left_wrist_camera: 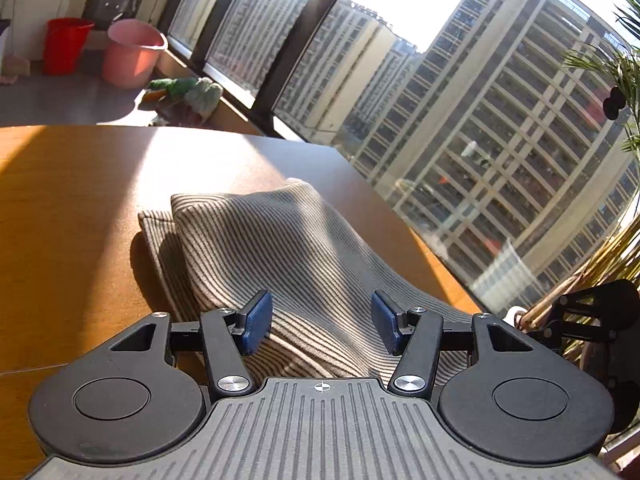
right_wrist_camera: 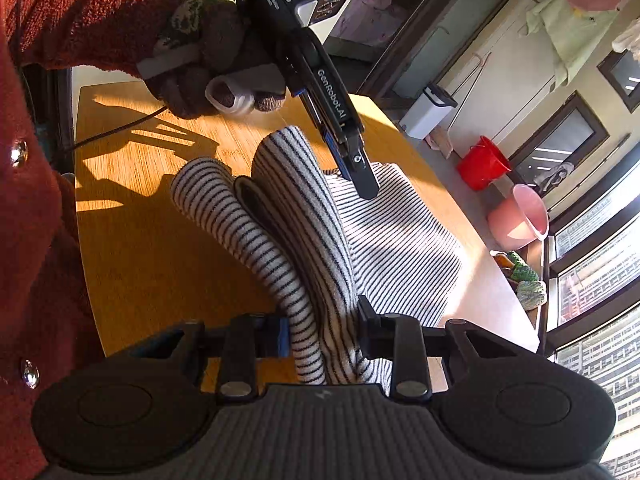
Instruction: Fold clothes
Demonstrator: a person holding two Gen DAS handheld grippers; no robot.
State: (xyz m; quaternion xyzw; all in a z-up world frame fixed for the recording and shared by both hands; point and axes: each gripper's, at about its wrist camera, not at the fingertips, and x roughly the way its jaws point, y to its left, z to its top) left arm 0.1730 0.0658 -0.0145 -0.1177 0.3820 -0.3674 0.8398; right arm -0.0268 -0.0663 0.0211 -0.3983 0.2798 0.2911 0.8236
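A striped garment is seen draped on the wooden tabletop, partly lifted into a ridge. The left gripper is held with its blue-padded fingers spread apart, the cloth lying just beyond and below them, not pinched. The right gripper is clenched on a bunched roll of the garment. Fabric: soft ribbed knit, pale with thin dark stripes. Tabletop: smooth, sunlit.
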